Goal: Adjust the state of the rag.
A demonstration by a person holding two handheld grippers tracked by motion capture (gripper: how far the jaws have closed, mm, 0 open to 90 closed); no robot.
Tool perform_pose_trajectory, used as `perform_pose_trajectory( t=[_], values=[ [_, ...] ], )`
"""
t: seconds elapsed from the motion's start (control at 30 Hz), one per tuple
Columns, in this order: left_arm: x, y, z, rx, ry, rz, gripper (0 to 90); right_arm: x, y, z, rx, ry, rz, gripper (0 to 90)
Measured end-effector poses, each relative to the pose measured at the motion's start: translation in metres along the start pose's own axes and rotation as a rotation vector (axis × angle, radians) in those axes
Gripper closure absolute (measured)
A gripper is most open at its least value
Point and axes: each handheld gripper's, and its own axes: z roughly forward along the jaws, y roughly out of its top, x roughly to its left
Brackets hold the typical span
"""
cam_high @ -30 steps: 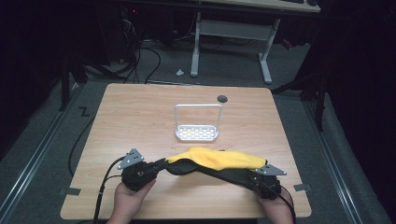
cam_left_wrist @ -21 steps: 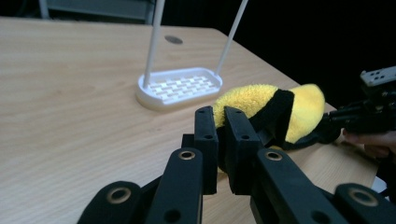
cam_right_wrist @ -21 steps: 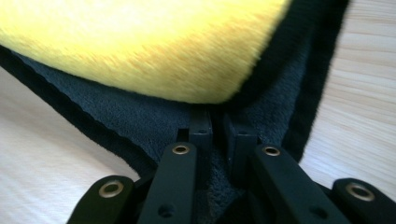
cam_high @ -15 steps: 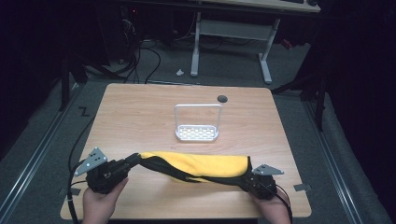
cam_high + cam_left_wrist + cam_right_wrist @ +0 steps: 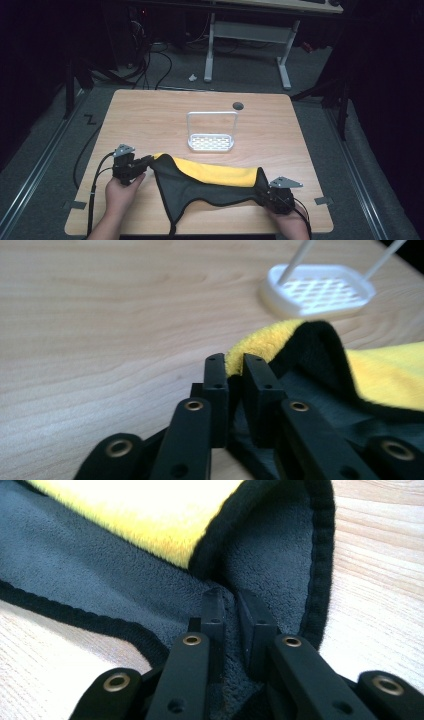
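A yellow cloth with a black back and black trim [image 5: 215, 175] lies stretched across the near part of the table [image 5: 150, 115]. One black flap reaches the front edge. My left gripper [image 5: 147, 161] is at the cloth's left corner. Its jaws have just been opening, and in the left gripper view the gripper [image 5: 235, 365] stands slightly apart with the yellow corner [image 5: 260, 342] loose between the pads. My right gripper [image 5: 262, 192] holds the right end. In the right gripper view it [image 5: 229, 597] is shut on the cloth's grey-black fold [image 5: 100, 570].
A white soap-dish-like rack with a wire handle [image 5: 211, 142] stands just behind the cloth, seen close in the left gripper view [image 5: 320, 290]. A round cable hole [image 5: 238, 106] sits near the table's far edge. Cables trail off the left front corner.
The left hand first pulled the cloth out wide to the left, then came back right and down. The cloth went from bunched to spread on the table, and the left jaws have parted slightly.
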Motion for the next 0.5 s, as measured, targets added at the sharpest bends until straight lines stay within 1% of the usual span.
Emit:
perform_pose_trajectory(
  t=[0.03, 0.1, 0.17, 0.23, 0.27, 0.33, 0.4, 0.43, 0.5],
  values=[
    [0.001, -0.001, 0.001, 0.001, 0.003, -0.001, 73.9, 0.000, 0.000, 0.000, -0.001, 0.000, -0.004, 82.9],
    [0.001, -0.004, -0.003, -0.005, -0.008, -0.004, 66.1, 0.000, 0.000, 0.000, -0.002, 0.000, -0.005, 81.9],
    [-0.001, -0.007, -0.010, -0.030, -0.013, -0.003, 59.9, 0.000, 0.000, 0.000, -0.002, 0.001, 0.000, 81.1],
    [-0.003, -0.009, -0.020, -0.056, -0.014, 0.001, 55.7, -0.001, 0.000, 0.000, -0.005, 0.001, -0.001, 80.0],
    [-0.004, -0.011, -0.027, -0.069, -0.019, 0.000, 55.7, -0.001, 0.000, 0.000, -0.005, 0.001, -0.001, 80.0],
    [-0.008, -0.015, -0.035, -0.081, -0.048, -0.007, 55.3, 0.000, 0.000, 0.000, -0.002, -0.001, -0.002, 79.3],
    [-0.020, -0.022, -0.039, -0.062, -0.074, 0.022, 55.8, 0.000, 0.000, 0.000, -0.002, -0.003, -0.010, 78.8],
    [-0.027, -0.027, -0.040, -0.054, -0.099, 0.029, 57.0, 0.001, 0.000, 0.000, -0.002, -0.004, -0.011, 78.7],
    [-0.043, -0.036, -0.038, -0.021, -0.145, 0.062, 59.5, 0.001, 0.000, 0.000, -0.002, -0.004, -0.011, 78.7]
  ],
)
